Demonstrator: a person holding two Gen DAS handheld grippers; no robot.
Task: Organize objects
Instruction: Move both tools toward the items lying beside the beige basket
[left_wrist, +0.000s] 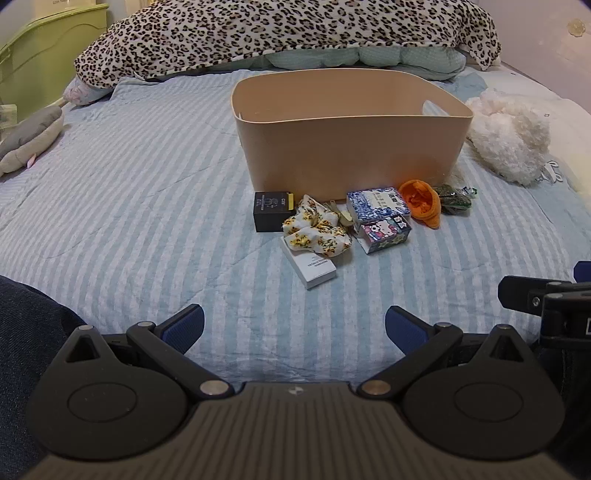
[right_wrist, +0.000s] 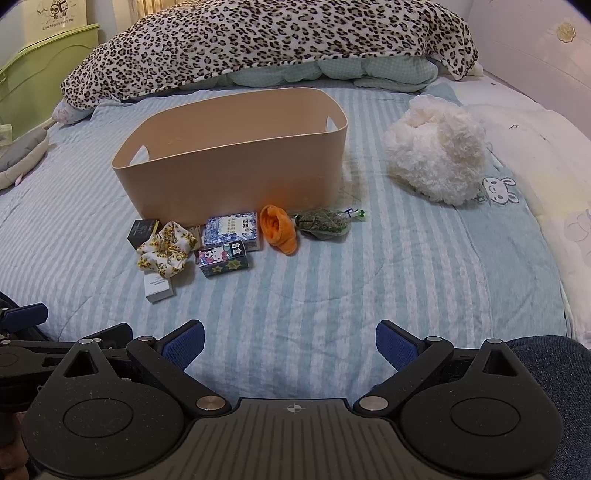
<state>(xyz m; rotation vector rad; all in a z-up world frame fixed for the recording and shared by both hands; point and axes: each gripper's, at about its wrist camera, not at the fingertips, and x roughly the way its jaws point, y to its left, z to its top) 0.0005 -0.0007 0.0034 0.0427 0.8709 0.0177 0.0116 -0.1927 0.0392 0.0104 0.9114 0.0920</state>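
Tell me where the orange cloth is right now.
The orange cloth lies on the striped bedspread just in front of the tan bin, near its right corner, between the blue-and-white box and the bag of dried greens.

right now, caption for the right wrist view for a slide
Open right gripper above a striped bed, facing a beige bin with small boxes, a scrunchie and an orange cloth in front.

L gripper (left_wrist: 294, 326) jaws wide apart, R gripper (right_wrist: 290, 341) same
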